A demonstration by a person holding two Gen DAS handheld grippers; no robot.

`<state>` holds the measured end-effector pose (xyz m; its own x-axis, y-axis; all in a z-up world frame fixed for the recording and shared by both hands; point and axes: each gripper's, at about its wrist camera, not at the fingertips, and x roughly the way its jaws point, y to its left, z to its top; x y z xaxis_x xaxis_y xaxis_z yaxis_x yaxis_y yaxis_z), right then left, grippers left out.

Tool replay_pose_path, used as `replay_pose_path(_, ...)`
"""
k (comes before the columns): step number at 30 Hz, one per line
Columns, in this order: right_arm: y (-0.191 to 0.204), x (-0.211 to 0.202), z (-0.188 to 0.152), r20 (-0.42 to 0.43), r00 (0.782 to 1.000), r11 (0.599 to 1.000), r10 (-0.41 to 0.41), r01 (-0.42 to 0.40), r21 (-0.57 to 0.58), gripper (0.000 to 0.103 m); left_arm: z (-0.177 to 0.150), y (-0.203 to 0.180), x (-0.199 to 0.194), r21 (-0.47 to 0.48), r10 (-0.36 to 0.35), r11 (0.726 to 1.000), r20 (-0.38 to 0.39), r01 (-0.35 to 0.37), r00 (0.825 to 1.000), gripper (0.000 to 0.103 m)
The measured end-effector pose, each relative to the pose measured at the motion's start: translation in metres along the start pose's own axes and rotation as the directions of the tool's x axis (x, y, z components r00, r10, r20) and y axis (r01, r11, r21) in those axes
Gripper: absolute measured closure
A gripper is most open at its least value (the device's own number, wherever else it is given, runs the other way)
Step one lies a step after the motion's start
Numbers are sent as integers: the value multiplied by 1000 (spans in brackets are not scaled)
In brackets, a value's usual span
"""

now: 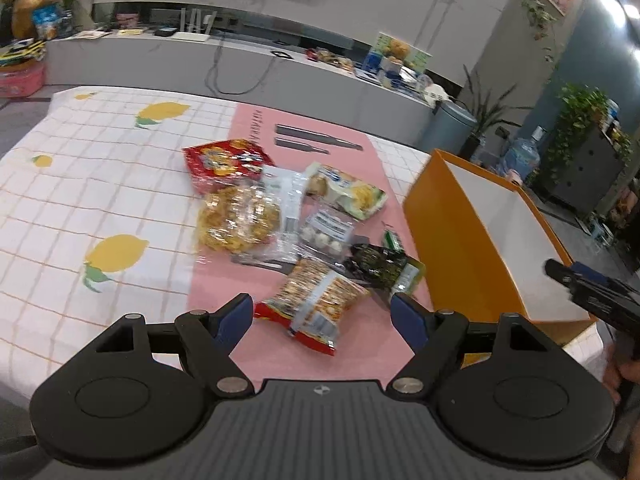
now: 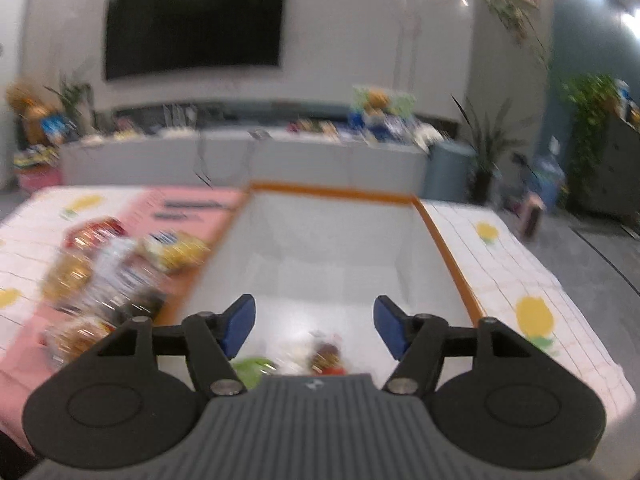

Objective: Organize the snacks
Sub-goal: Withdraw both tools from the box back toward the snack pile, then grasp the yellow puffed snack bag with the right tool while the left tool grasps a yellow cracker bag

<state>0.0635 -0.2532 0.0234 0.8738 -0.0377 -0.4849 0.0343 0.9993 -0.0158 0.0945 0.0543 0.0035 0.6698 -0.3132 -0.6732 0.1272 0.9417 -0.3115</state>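
Left tool point(image 1: 322, 316) hangs low in the frame, jaws spread wide and holding nothing, its blue pads either side of a red-and-clear cracker packet point(image 1: 316, 304) lying on the pink runner point(image 1: 224, 280). Up from there, centre frame, the snack pile: a dark seaweed pack point(image 1: 380, 266), a clear bag of small white balls point(image 1: 326, 232), a big clear bag of golden snacks point(image 1: 236, 220), a red packet point(image 1: 226, 164) and a yellow-green one point(image 1: 352, 190). All of it sits on the lemon-print bench point(image 1: 100, 200). At right stands the orange box point(image 1: 452, 232), white inside.

Over to the right wrist view, blurred: the right tool point(image 2: 314, 326) is also released, jaws apart, poised over the orange box point(image 2: 448, 248). Low in the frame, inside the box, lie a green packet point(image 2: 252, 370) and a brownish-red one point(image 2: 326, 358); details too smeared to tell.
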Motion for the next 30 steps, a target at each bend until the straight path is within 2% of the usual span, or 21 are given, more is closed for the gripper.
replay_pose_path(3,13,-16,8,103,988,991,113,-119,53,38,5,9,-5,-40,14,999,12,-13,1000,11)
replay_pose_path(7,43,-26,9,187,945,952,268,-290,98,36,12,17,-12,-89,4,996,43,0,999,11)
replay_pose_path(9,64,-23,4,177,919,921,352,-374,107,30,15,21,-13,-112,10,994,45,-5,999,11)
replay_pose_path(11,88,-16,-3,136,913,910,384,-399,112,22,19,24,-16,-136,22,991,52,-15,998,11)
replay_pose_path(15,131,7,-21,27,929,923,368,-369,106,8,29,30,-29,-129,96,988,116,-81,989,11)
replay_pose_path(17,153,24,-28,-32,951,948,308,-304,99,3,30,36,-31,-140,132,984,132,-114,982,11)
replay_pose_path(19,170,43,-36,-109,965,965,238,-222,139,3,30,44,-29,-157,139,980,119,-120,983,11)
replay_pose_path(21,174,58,-45,-185,963,968,195,-158,197,3,30,53,-27,-183,136,976,99,-116,986,11)
replay_pose_path(23,179,69,-55,-261,958,972,120,-59,228,3,30,60,-27,-205,132,972,92,-111,987,11)
replay_pose_path(25,182,71,-66,-264,964,970,44,22,240,3,32,63,-26,-218,124,971,91,-102,988,11)
replay_pose_path(27,187,72,-72,-245,969,967,31,32,251,3,35,63,-24,-208,116,974,89,-95,989,11)
replay_pose_path(30,200,72,-73,-201,979,964,-6,59,257,3,37,64,-23,-188,145,974,98,-125,984,11)
